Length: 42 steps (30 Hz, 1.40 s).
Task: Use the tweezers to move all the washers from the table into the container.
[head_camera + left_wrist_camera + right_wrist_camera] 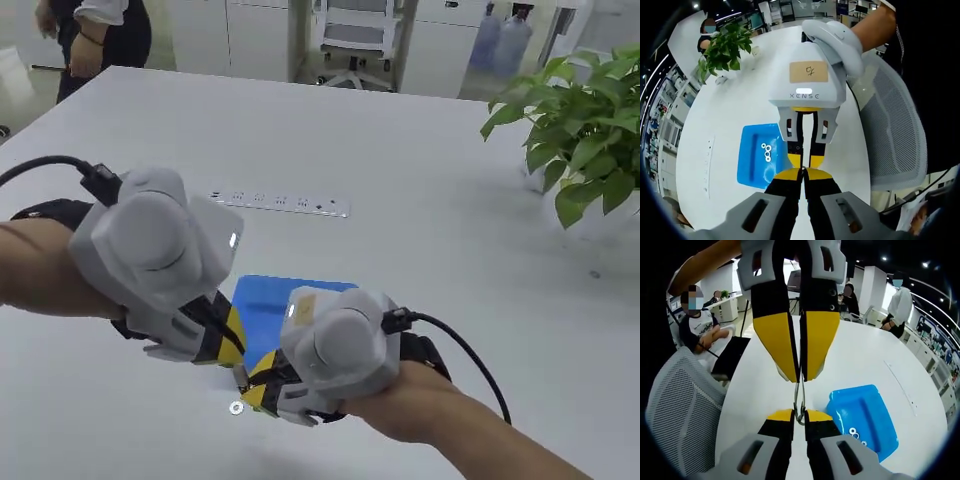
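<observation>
My two grippers meet tip to tip over the white table (420, 200), just in front of the blue container (262, 303). Thin metal tweezers (799, 400) run between them. The left gripper (800, 377) has its yellow pads shut on one end. My right gripper (799, 416) is shut on the other end. In the head view the left gripper (235, 345) is the upper one and the right gripper (262, 385) the lower one. One small washer (236, 407) lies on the table beside them. Three washers (766, 150) rest inside the container (752, 165).
A white power strip (282, 202) lies beyond the container. A potted plant (585, 130) stands at the table's far right. A mesh chair (895, 135) sits at the near edge, an office chair (355, 40) past the far edge, and a person (95, 40) stands at the far left.
</observation>
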Motion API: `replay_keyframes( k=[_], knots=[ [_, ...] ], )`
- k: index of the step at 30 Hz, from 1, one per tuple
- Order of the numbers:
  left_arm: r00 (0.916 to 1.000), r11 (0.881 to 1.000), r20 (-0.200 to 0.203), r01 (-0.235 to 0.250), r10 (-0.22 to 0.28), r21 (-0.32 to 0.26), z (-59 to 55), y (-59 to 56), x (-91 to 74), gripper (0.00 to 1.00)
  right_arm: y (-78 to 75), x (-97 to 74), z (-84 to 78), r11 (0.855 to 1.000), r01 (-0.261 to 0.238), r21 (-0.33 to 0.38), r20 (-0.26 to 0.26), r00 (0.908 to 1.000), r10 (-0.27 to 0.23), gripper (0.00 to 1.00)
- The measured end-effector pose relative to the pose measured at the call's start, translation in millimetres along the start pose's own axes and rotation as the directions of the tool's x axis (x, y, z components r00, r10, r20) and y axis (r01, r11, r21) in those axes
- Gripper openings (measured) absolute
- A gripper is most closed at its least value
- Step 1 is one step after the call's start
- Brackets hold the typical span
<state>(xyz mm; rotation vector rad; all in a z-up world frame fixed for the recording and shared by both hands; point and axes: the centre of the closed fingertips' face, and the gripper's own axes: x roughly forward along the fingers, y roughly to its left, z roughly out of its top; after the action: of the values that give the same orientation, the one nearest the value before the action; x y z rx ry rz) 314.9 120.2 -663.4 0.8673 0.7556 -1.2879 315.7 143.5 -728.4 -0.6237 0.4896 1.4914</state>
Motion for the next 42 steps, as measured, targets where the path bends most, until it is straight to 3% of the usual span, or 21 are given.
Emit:
replay_keyframes(
  k=[14, 32, 42],
  knots=[
    [0.9995, 0.999, 0.021, -0.025, 0.024, 0.033, 17.8, 18.4, -17.5, 0.06, -22.8, -15.5, 17.2, 0.999, 0.033, -0.025, 0.008, 0.9994, -0.033, 0.09],
    [0.9975, 0.996, 0.038, -0.062, 0.059, 0.07, 22.8, 51.0, -23.2, 0.06, -58.4, -17.4, 27.9, 0.996, 0.066, -0.055, 0.029, 0.9975, -0.065, 0.09],
    [0.9968, 0.995, 0.044, -0.07, 0.067, 0.076, 18.9, 68.6, -15.9, 0.06, -77.3, -13.6, 21.2, 0.997, 0.072, -0.041, 0.052, 0.9962, -0.07, 0.09]
  ],
)
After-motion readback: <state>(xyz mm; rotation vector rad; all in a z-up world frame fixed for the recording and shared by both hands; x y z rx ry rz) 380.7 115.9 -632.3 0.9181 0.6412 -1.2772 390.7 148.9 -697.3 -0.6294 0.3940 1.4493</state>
